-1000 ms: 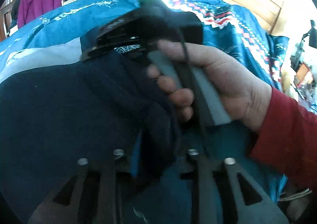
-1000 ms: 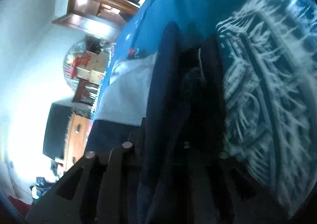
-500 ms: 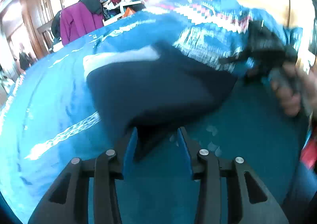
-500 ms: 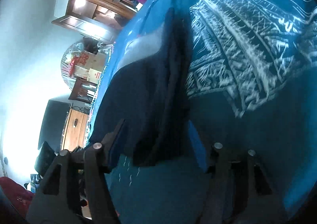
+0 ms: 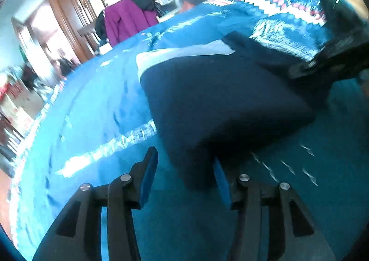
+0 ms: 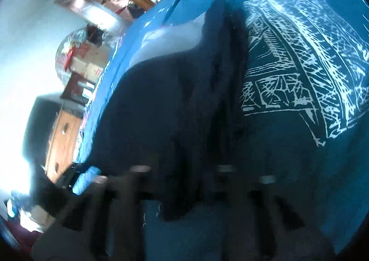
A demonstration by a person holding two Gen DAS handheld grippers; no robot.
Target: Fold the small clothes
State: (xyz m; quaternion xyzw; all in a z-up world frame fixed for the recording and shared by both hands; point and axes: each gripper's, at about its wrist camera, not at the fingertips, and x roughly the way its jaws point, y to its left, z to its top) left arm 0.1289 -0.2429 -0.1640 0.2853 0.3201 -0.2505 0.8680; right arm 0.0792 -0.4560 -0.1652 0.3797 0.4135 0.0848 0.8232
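Note:
A dark navy garment [image 5: 221, 104] with a pale grey band [image 5: 184, 53] lies folded on the blue bedspread [image 5: 92, 108]. My left gripper [image 5: 184, 168] is open, its blue-padded fingers either side of the garment's near corner, which hangs between them. In the right wrist view the same garment [image 6: 175, 104] fills the middle. My right gripper [image 6: 182, 182] is blurred at the garment's near edge; its state is unclear. It also shows at the garment's far right in the left wrist view [image 5: 332, 62].
A patterned blue, white and red quilt [image 5: 272, 7] is heaped beyond the garment. A purple jacket [image 5: 129, 18] and piled clothes stand by wooden wardrobes [image 5: 76, 0]. A white-patterned part of the bedspread [image 6: 299, 64] lies right of the garment. A wooden dresser [image 6: 62, 141] stands beside the bed.
My left gripper has let go of the garment, opened and drawn back. The garment has dropped flat onto the bed. The right gripper has moved off to the garment's far side.

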